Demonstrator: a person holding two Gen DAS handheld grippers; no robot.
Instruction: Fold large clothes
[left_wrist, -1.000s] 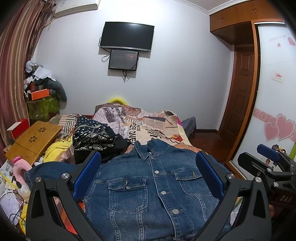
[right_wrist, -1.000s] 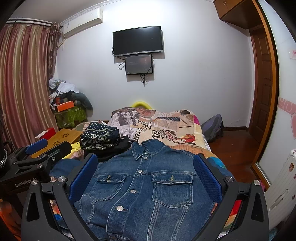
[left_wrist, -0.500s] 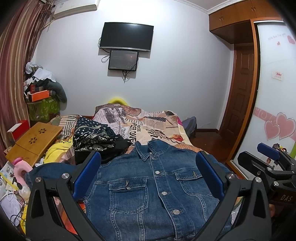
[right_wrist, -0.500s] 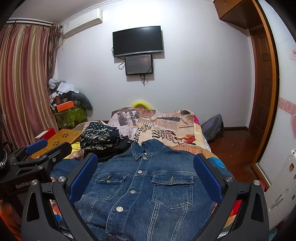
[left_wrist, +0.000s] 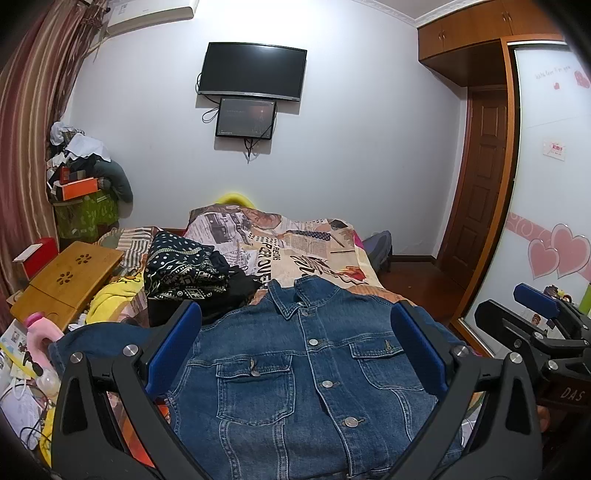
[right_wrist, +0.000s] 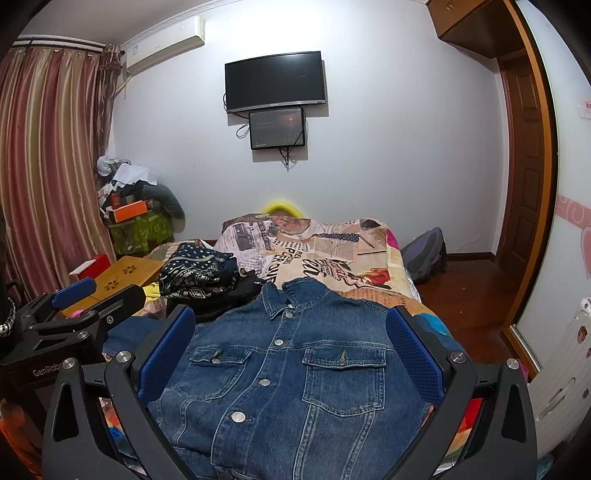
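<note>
Jacket (left_wrist: 306, 376) lies front up, buttoned, across lower centre of both views, collar toward frame centre, on bed (left_wrist: 317, 251). Left gripper (left_wrist: 295, 350) hovers above it, jaws wide apart, holding nothing. Right gripper (right_wrist: 291, 354) likewise spread, empty. Dark clothes pile (left_wrist: 184, 269) left of collar. TV (left_wrist: 253, 70) upper centre.

Blue denim jacket (left_wrist: 295, 369) lies flat, front up, buttoned, on the bed; collar toward the far wall; one sleeve spread leftward
</note>
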